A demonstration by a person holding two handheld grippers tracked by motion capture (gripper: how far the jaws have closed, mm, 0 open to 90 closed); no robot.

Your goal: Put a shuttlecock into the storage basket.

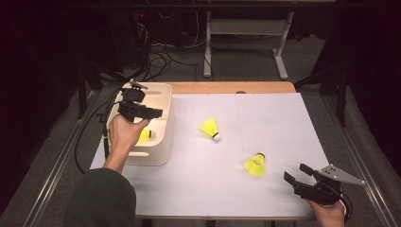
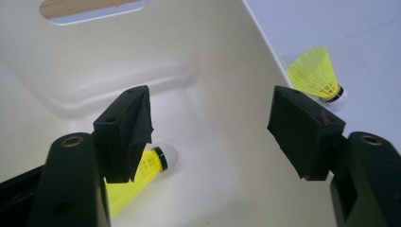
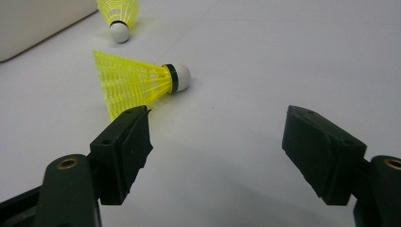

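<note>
**Shuttlecock lies in the bin as left jaws stand wide**

The left hand-held gripper [image 1: 137,109] hangs over the cream plastic bin [image 1: 163,142], the landmark at the left edge of the white worktop [image 1: 265,123]. Its jaws are spread apart with nothing between the pads. Below them, on the bin's floor, a yellow shuttlecock [image 2: 142,165] lies on its side, cork tip pointing away from the left jaw. Just right of the bin, a second yellow shuttlecock [image 1: 210,128] rests on the worktop. Farther right and nearer the person, well apart from the bin, lies a third yellow shuttlecock [image 1: 255,164]. Beyond it, farthest from the bin, the right hand-held gripper [image 1: 298,176] sits low at the worktop's near edge, jaws likewise spread and empty, pointing toward that third shuttlecock.
</note>
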